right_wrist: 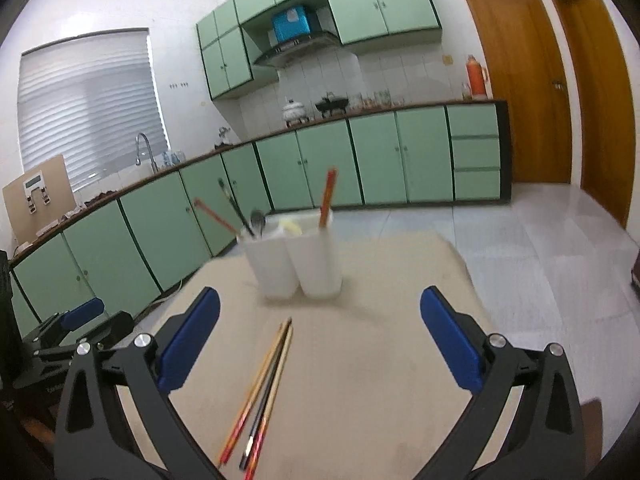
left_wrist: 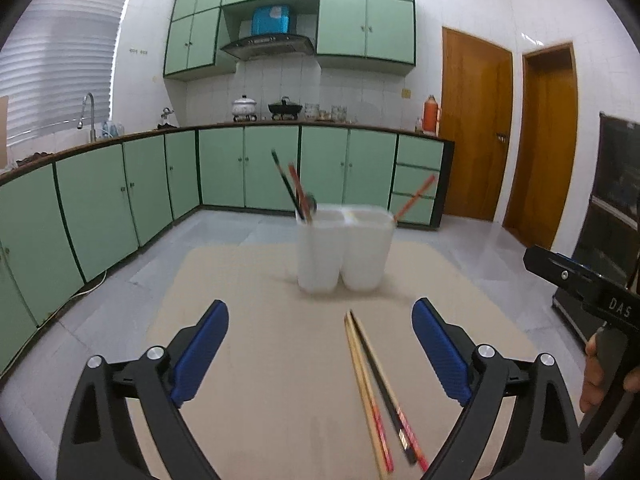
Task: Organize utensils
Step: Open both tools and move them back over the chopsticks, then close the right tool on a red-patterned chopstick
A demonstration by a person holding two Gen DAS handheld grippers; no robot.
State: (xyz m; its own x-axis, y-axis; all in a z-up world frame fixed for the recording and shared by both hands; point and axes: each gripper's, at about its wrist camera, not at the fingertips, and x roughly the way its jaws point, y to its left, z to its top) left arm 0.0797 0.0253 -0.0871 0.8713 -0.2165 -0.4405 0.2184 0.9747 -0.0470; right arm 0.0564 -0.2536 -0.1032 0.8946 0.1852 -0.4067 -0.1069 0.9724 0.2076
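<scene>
1. Left wrist view: the left gripper is holding its jaws spread wide with nothing between the blue pads. The loose chopsticks are lying in a bundle on the beige table, inside the jaw gap but nearer the right-hand pad and touching neither. The twin white holder is standing beyond them, already carrying chopsticks in both cups and what appears to be a spoon in the left one. The other gripper, in a hand, is showing at the right edge.

2. Right wrist view: the right gripper is likewise standing released and empty. The chopsticks are lying nearer its left-hand pad, tips fanning slightly toward the holder.

3. Judgement: the step in hand is probably picking up the loose sticks. Centring the jaws over the bundle before closing, and gripping across it near the middle, should be keeping the sticks from splaying or rolling; only one gripper should be taking them.
</scene>
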